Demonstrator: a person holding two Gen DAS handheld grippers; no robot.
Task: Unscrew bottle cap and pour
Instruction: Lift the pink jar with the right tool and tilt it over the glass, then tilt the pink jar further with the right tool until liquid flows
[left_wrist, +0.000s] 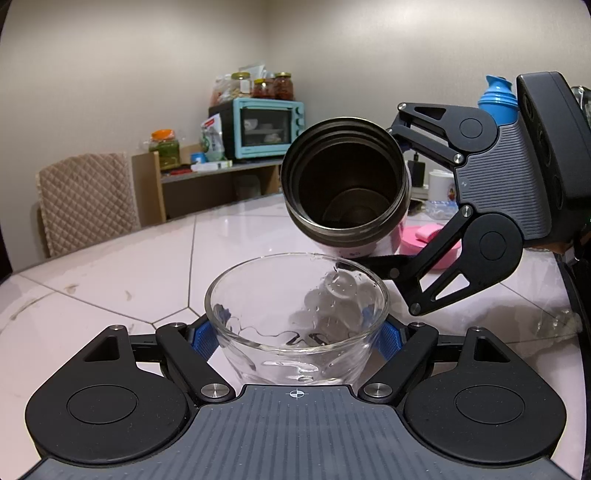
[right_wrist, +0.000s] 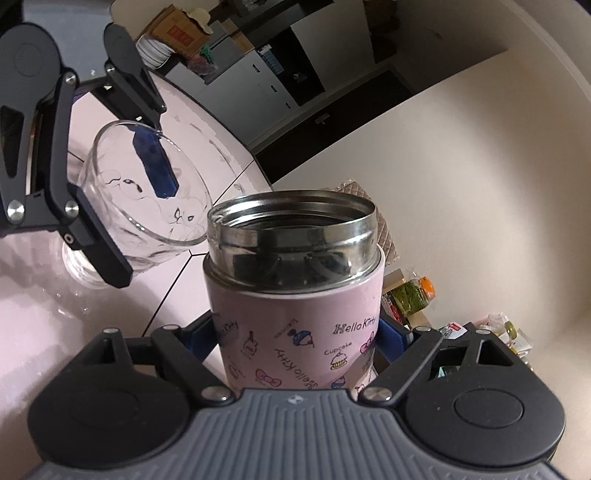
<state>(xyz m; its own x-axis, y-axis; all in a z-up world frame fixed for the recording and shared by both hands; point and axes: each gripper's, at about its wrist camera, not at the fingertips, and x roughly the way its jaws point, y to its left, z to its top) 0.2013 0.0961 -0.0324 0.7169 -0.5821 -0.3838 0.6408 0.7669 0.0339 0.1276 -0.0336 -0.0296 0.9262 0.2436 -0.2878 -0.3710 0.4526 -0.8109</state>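
The pale tiled table (left_wrist: 110, 269) carries everything; take the glass cup (left_wrist: 297, 314) standing on it as your landmark.

Behind the cup, far at the wall, you see a shelf with a turquoise oven (left_wrist: 271, 125), and left of that a chair with a quilted cover (left_wrist: 86, 201).

Your right gripper (right_wrist: 297, 336) comes in from the right of the cup and holds the pink bottle (right_wrist: 295, 325) around its body, the blue pads pressing on both sides. The bottle is tilted strongly toward the cup, so that in the left wrist view you look straight into its dark open mouth (left_wrist: 345, 177). The cap is off. The steel neck (right_wrist: 291, 236) hangs just above the far right edge of the cup rim, close to it, but I cannot tell if they touch. No stream of liquid is visible between them.

Your left gripper (left_wrist: 297, 336) holds the cup from the near side, with one blue pad (left_wrist: 205, 338) against each side of the glass. Some clear water (left_wrist: 291, 365) lies at the bottom of the cup, and drops sit on its inner wall.

Behind the cup to the right, a pink lid-like thing (left_wrist: 430, 243) rests on the table, partly hidden by your right gripper.
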